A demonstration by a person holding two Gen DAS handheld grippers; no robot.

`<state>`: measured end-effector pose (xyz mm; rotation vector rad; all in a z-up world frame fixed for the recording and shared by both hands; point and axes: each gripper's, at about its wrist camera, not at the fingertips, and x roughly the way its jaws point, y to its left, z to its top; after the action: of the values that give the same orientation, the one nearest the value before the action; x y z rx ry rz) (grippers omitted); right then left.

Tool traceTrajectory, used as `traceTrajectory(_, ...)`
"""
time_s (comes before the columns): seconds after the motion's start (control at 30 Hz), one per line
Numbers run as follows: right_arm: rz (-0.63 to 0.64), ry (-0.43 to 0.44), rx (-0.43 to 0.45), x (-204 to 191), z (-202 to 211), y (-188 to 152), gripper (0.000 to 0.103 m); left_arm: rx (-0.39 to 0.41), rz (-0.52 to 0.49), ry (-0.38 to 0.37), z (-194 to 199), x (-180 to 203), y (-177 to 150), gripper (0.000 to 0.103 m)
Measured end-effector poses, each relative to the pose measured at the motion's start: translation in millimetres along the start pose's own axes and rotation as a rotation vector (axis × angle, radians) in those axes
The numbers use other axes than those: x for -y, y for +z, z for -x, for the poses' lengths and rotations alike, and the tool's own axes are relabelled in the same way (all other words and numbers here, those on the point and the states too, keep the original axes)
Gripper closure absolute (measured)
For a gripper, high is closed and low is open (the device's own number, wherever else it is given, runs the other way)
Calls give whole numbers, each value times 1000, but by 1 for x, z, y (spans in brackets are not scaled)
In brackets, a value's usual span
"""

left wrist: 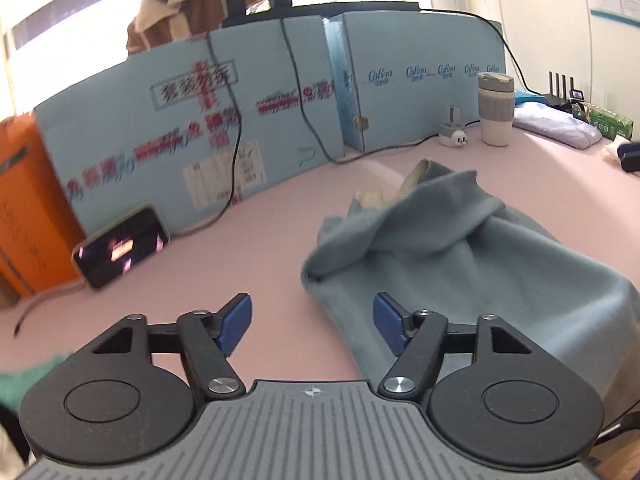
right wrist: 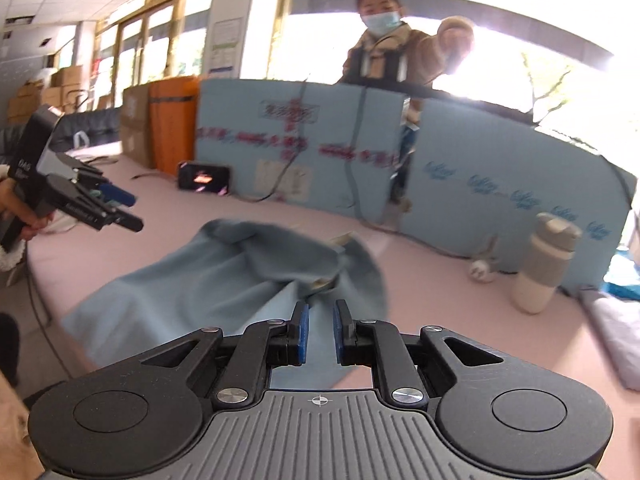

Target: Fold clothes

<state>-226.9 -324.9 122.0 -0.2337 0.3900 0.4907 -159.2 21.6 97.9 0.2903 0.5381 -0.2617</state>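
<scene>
Fingers [left wrist: 236,322] of the left gripper [left wrist: 312,320] spread wide, nothing between them.
On the pink desk [left wrist: 248,248] the crumpled blue garment [left wrist: 460,264] lies just ahead and to their right. Right gripper [right wrist: 321,332] hangs over the same cloth with fingers [right wrist: 301,334] a narrow gap apart; blur hides whether any fabric is pinched, though the gap looks clear.

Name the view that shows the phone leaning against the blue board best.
The left wrist view: there the phone is close and large, lit screen facing the camera, tilted against the blue board. The right wrist view shows the phone small, distant and blurred.
</scene>
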Motion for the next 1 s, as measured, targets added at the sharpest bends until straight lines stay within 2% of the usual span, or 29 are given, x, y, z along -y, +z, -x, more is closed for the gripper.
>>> traceTrajectory(0.13, -32, -29, 20, 26, -18, 14, 88, -44, -46, -6, -44, 16, 16, 25)
traceTrajectory(0.23, -92, -14, 9, 46, -44, 19, 88, -86, -97, -7, -76, 28, 18, 25)
traceTrajectory(0.27, -116, -6, 3, 52, -55, 20, 84, -94, -111, -4, -85, 32, 17, 25)
traceTrajectory(0.3, -138, -3, -2, 57, -66, 20, 77, -101, -122, 1, -93, 34, 17, 25)
traceTrajectory(0.4, -184, -31, -21, 69, -98, 21, 70, -119, -142, 16, -114, 36, 16, 25)
traceTrajectory(0.53, -204, -10, -56, 76, -142, 25, 70, -125, -115, 28, -132, 28, 18, 25)
traceTrajectory(0.63, -159, 14, -92, 74, -174, 29, 67, -117, -71, 11, -139, 22, 20, 26)
traceTrajectory(0.7, -136, 16, -119, 73, -194, 30, 50, -110, -51, -5, -141, 20, 21, 34)
traceTrajectory(0.73, -133, 15, -128, 72, -201, 29, 48, -106, -42, -16, -142, 20, 21, 40)
traceTrajectory(0.8, -133, 29, -146, 73, -215, 28, 48, -96, -20, -45, -142, 18, 22, 66)
traceTrajectory(0.9, -139, 54, -166, 73, -230, 26, 48, -73, 6, -64, -140, 15, 24, 77)
traceTrajectory(1.0, -146, 77, -182, 72, -242, 26, 49, -40, 11, -70, -134, 12, 26, 83)
